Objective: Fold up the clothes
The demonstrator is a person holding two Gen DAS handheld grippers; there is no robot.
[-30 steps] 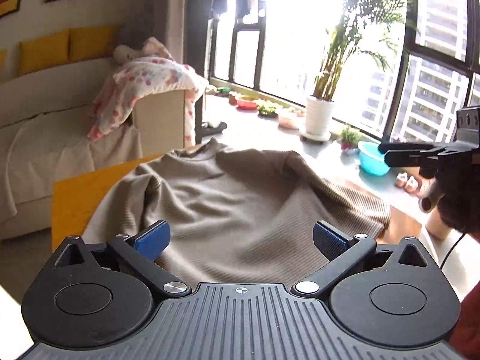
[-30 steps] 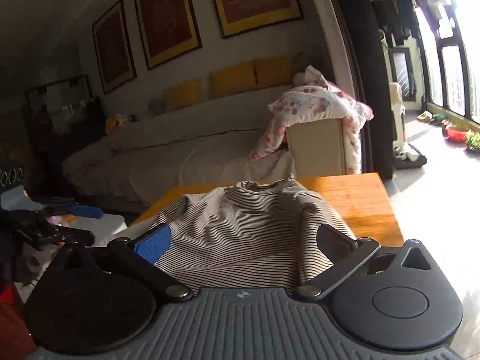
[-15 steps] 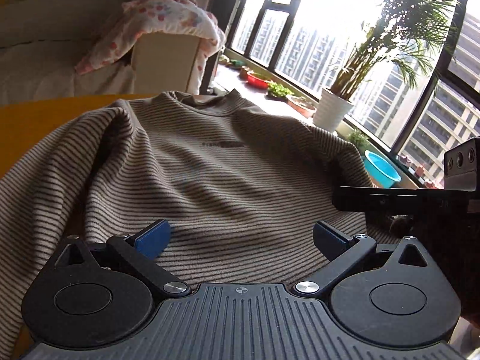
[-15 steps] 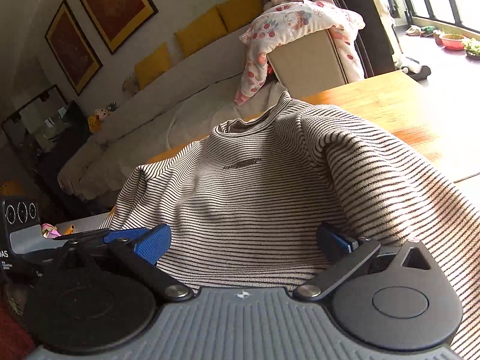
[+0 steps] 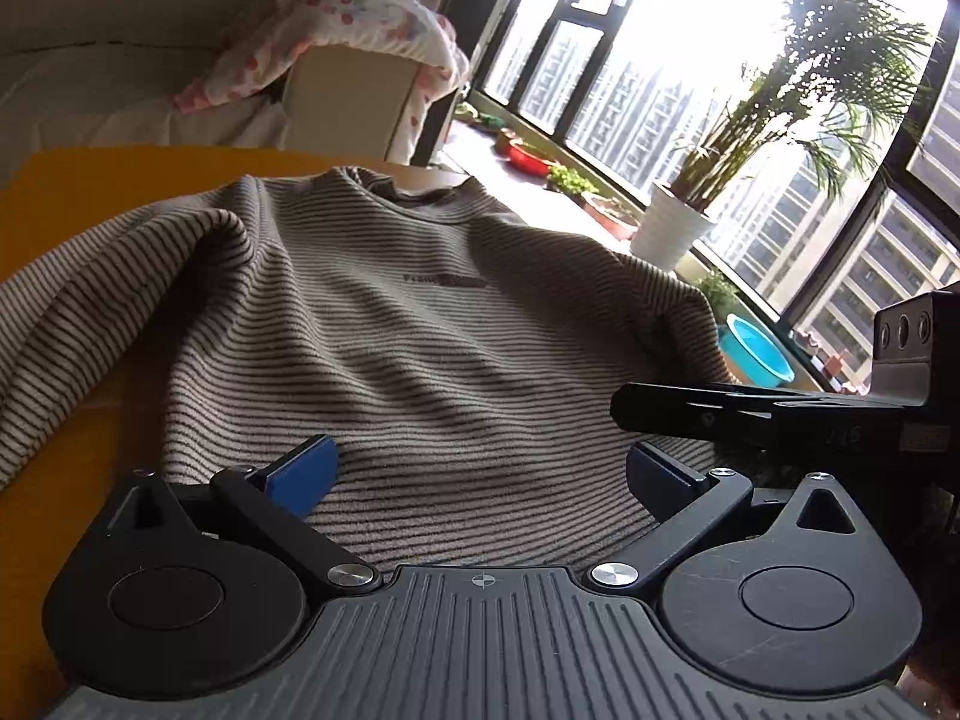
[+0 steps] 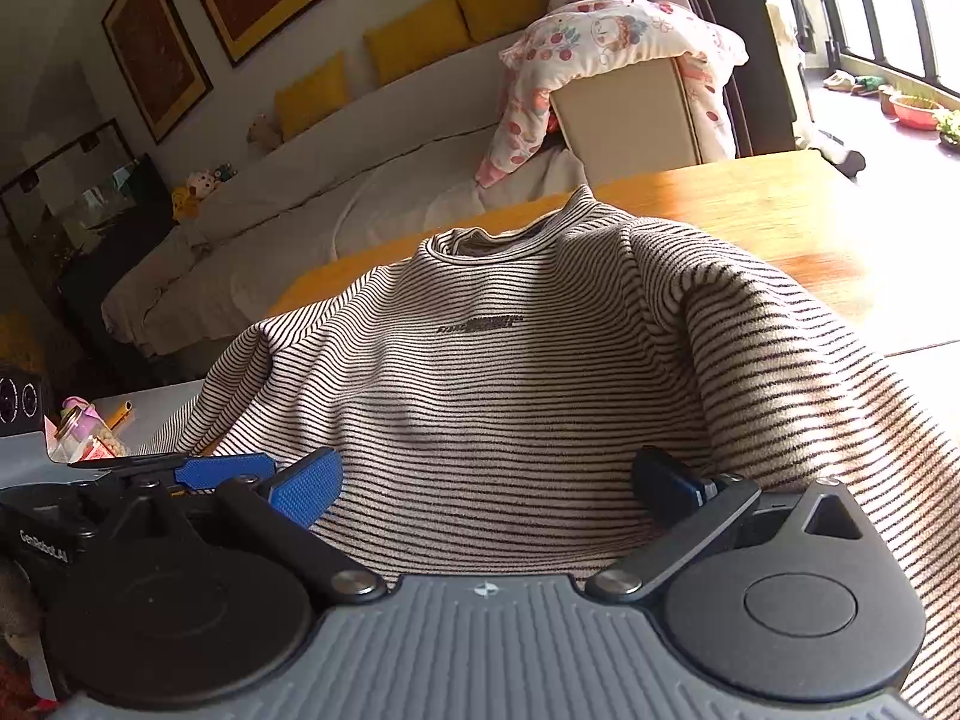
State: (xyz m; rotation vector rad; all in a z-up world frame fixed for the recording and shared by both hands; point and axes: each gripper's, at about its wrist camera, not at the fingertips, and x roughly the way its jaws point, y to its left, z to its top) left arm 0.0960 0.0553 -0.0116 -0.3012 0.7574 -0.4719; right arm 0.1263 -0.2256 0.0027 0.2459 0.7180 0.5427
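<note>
Striped sweater (image 5: 432, 354) spread front-up on wooden table (image 6: 780, 210), filling frame centre, left gripper (image 5: 480, 474) released over its hem at lower centre, right gripper (image 6: 486, 480) likewise released, sofa (image 6: 360, 180) upper left.

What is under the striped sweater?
The striped sweater lies on a wooden table, bare wood showing past its collar and right shoulder. Anything beneath the fabric itself is covered and cannot be seen.
</note>
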